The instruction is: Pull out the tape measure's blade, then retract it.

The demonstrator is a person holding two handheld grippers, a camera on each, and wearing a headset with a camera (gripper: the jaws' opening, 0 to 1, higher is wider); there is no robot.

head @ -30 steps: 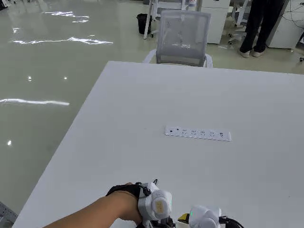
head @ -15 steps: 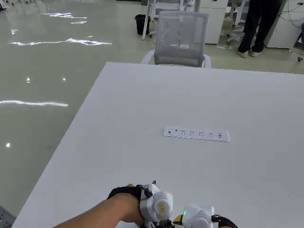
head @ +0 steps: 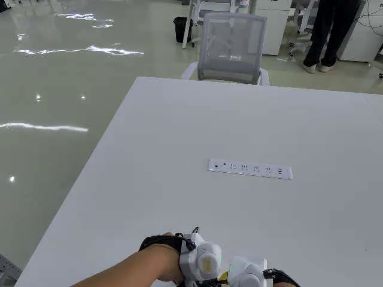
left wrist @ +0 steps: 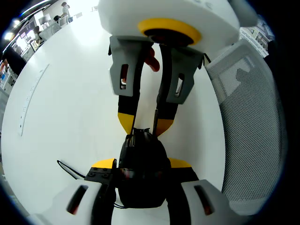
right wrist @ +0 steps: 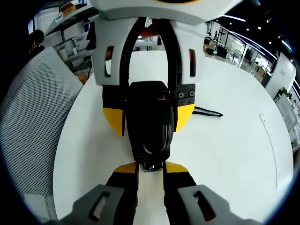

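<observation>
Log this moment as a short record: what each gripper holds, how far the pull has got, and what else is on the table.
left gripper: shut on the black tape measure
right gripper: shut on the blade hook
pull-out: not begun, hook sits at the case mouth
table: white; power strip lies further out, apart from both grippers
beyond table: grey mesh chair

Black tape measure (right wrist: 149, 126); white table (head: 179, 137); grey mesh chair (head: 231, 48); pale green floor (head: 54, 89).
</observation>
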